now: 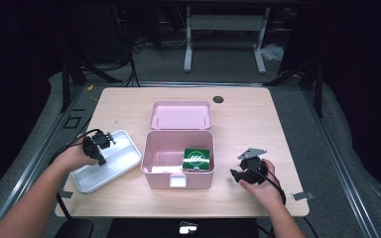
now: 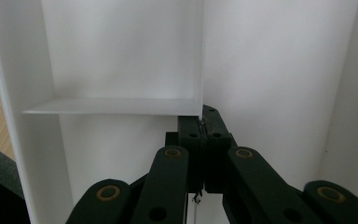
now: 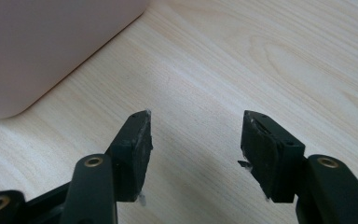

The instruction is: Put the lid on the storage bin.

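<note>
At left, beside the open pink storage box [image 1: 178,158], the left gripper [image 2: 203,122] pinches the white tray's [image 1: 114,171] inner divider [image 2: 199,56]; right gripper [image 3: 196,140] rests released. Next, probably lift it boxward.

A lab or recording studio is suggested. The pale wooden counter [image 1: 248,134] is ringed by black curtains [image 1: 362,59], with grey carpet [image 1: 228,67], loose cables [image 1: 144,47] and a metal stand [image 1: 225,29] seen behind.
</note>
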Available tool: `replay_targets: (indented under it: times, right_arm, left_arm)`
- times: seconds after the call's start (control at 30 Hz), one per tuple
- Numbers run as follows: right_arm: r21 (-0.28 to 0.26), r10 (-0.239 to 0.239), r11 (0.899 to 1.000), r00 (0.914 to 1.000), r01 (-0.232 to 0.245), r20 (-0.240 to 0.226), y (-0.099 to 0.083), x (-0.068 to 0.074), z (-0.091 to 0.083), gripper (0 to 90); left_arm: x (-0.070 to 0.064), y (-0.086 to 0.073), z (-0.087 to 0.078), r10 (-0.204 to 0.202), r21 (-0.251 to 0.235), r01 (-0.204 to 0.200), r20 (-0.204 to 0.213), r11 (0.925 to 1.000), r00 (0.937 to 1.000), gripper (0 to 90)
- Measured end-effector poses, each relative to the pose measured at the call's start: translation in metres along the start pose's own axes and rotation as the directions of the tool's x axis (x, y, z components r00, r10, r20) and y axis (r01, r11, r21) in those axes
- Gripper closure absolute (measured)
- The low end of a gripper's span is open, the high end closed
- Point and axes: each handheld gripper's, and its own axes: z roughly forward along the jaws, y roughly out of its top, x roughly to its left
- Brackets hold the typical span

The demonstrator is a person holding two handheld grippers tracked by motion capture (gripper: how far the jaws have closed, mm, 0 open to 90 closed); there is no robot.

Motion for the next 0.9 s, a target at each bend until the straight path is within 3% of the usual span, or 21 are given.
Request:
replay_targets:
  times: [0.5, 0.9]
  right_arm:
    - [0.001, 0.0, 1.0, 1.0, 0.0, 0.001, 0.0, 0.0, 0.0, 42.6]
    - [0.003, 0.001, 1.0, 1.0, -0.001, 0.003, 0.0, 0.0, 0.0, 42.6]
  left_arm:
    - [0.002, -0.006, -0.036, -0.002, -0.016, 0.002, -0.026, 0.9999, 0.9997, 89.1]
    - [-0.002, -0.004, -0.075, 0.026, -0.016, -0.027, -0.054, 0.9995, 0.9982, 89.1]
